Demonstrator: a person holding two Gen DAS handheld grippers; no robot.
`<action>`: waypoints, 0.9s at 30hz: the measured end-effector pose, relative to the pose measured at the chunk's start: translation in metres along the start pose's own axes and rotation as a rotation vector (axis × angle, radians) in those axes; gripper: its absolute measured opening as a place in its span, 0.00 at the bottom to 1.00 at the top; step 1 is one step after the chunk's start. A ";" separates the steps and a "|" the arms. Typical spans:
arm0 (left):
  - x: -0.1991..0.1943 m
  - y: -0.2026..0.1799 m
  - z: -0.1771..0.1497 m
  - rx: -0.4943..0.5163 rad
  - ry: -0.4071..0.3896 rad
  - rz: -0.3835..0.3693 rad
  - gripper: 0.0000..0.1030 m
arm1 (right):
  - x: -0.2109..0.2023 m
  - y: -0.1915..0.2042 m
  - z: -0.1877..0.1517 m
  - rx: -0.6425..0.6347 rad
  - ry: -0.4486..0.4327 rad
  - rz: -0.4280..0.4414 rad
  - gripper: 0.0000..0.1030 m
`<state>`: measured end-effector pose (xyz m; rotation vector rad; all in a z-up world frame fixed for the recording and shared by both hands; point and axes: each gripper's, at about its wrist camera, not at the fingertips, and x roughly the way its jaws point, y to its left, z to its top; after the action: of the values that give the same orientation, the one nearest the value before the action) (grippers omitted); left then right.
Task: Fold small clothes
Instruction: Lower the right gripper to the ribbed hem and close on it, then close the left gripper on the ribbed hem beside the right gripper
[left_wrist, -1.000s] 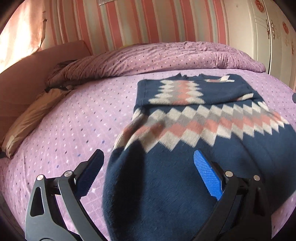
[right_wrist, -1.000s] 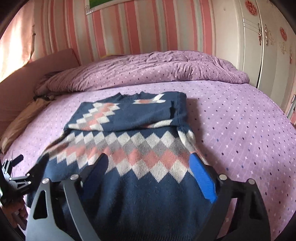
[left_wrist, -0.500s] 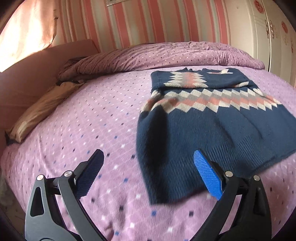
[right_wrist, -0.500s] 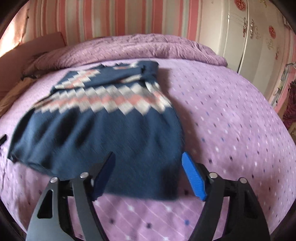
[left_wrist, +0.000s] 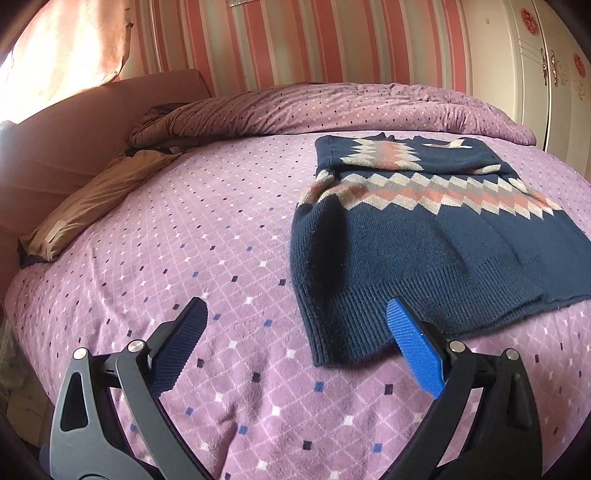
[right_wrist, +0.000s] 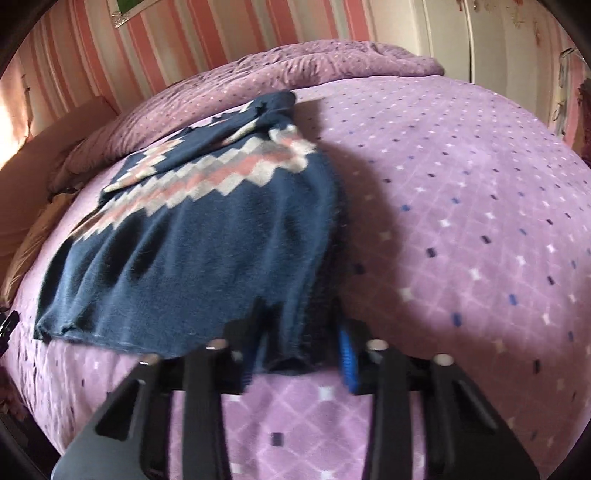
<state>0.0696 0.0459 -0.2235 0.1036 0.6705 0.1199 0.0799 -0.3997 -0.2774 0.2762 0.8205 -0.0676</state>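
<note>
left wrist view: left hand-held gripper jaws wide, nothing between them, above the purple bedspread.
sweater: navy, diamond band, flat on the bed at 1–2 o'clock; hem corner near the blue pad.
right wrist view: right hand-held gripper jaws closing, narrow, sweater hem corner bunched between them.
sweater body: runs off to 11 o'clock.

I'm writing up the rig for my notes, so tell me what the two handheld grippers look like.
Both match. The left gripper has a black, angular frame with triangular cut-outs and silver round pivot bolts, and each finger ends in a ridged blue pad. The right gripper shows the same black arms, silver bolts and blue pads. No cables, markings or sleeves are visible.
</note>
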 end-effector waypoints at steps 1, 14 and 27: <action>0.000 0.000 0.000 -0.007 0.003 -0.004 0.94 | 0.000 0.003 -0.001 -0.012 -0.003 0.003 0.15; 0.010 0.013 0.004 -0.061 0.036 -0.111 0.94 | -0.013 0.009 -0.014 -0.067 -0.105 -0.030 0.09; 0.055 0.009 -0.014 -0.254 0.176 -0.287 0.81 | -0.017 -0.004 -0.005 -0.018 -0.139 0.056 0.09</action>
<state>0.1031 0.0635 -0.2671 -0.2498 0.8328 -0.0635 0.0641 -0.4026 -0.2697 0.2744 0.6746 -0.0272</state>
